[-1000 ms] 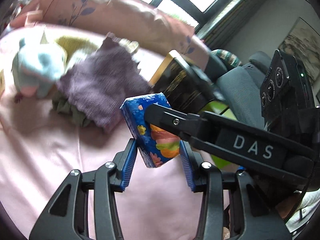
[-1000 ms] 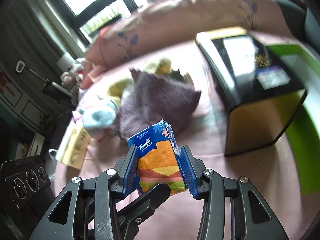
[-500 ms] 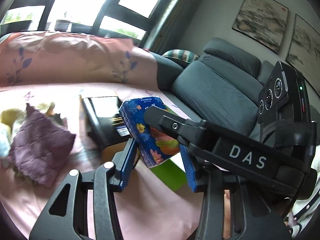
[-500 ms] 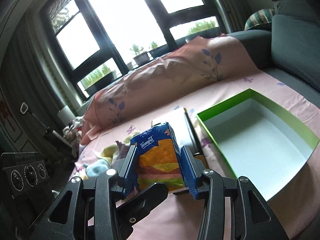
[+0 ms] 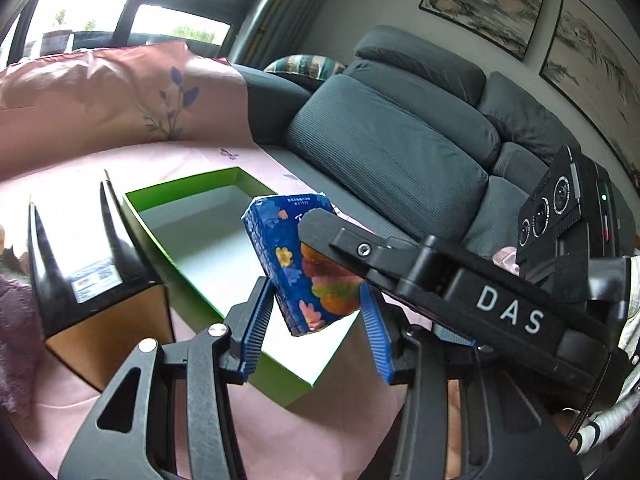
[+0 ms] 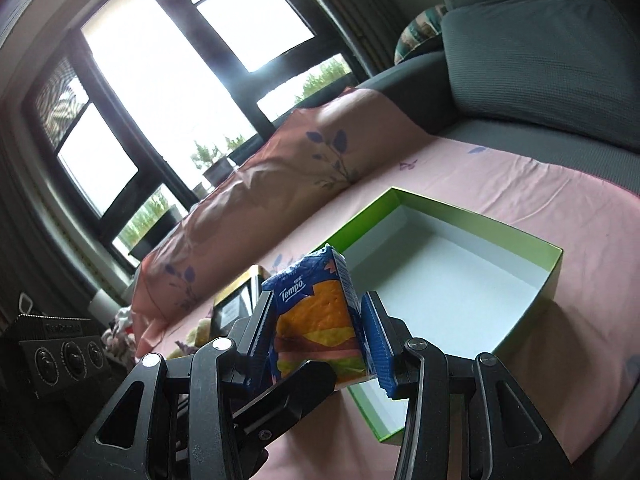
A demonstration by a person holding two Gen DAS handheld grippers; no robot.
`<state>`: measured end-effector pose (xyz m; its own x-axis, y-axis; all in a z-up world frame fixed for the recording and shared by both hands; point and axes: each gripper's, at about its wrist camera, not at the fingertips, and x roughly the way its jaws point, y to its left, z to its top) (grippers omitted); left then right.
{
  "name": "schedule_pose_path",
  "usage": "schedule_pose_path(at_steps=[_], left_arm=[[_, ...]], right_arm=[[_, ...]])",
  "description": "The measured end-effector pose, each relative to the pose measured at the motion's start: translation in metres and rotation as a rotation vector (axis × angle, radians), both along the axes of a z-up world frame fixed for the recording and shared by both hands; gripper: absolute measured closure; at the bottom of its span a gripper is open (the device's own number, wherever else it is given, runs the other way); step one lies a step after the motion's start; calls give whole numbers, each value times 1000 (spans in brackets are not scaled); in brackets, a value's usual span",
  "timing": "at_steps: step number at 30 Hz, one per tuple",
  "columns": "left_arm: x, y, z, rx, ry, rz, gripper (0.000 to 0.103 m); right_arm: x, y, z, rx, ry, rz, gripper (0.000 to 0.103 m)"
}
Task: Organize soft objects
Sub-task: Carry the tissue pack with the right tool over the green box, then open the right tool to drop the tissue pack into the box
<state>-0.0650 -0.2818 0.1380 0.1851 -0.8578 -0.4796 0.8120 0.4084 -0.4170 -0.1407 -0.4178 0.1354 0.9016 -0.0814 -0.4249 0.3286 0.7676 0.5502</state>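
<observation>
A blue Tempo tissue pack [image 6: 316,320] with a colourful print is clamped between the blue pads of my right gripper [image 6: 320,332]. It is held in the air at the near corner of an open green box [image 6: 472,240] with a white inside. In the left wrist view the same pack [image 5: 300,264] hangs between the fingers of my left gripper [image 5: 316,324], which stand apart from it, open. The right gripper's black body [image 5: 460,292] crosses that view from the right. The green box [image 5: 168,200] lies beneath, empty.
A black and gold box [image 5: 88,264] stands left of the green box on the pink sheet [image 5: 320,432]. A purple cloth's edge [image 5: 12,320] shows at far left. A pink floral pillow [image 5: 100,96] and grey sofa cushions [image 5: 392,140] lie behind.
Both grippers have swung right with the tissue pack, from above the purple cloth and plush toys, past the black box, to the green box. The right gripper's grip is unchanged.
</observation>
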Motion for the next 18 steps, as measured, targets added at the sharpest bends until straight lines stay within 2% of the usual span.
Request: schedule_pose_path(at_steps=[3, 7, 10, 12, 14, 15, 17, 18], left_arm=[[1, -10, -9, 1, 40, -25, 60], [3, -20, -23, 9, 139, -63, 60], [0, -18, -23, 8, 133, -37, 57], [-2, -12, -21, 9, 120, -25, 51], [-4, -1, -17, 2, 100, -6, 33], [-5, 5, -15, -8, 90, 3, 29], [-6, 19, -11, -23, 68, 21, 22], [-5, 26, -9, -28, 62, 37, 21]], right_arm=[[-3, -10, -7, 22, 17, -42, 56], [-3, -17, -15, 18, 55, -116, 56], [-3, -20, -17, 29, 62, -120, 56], [-5, -18, -15, 34, 52, -113, 56], [-6, -16, -12, 34, 44, -127, 55], [-6, -15, -11, 28, 46, -135, 54], [-5, -12, -10, 12, 62, -145, 40], [-4, -10, -10, 3, 69, -145, 39]])
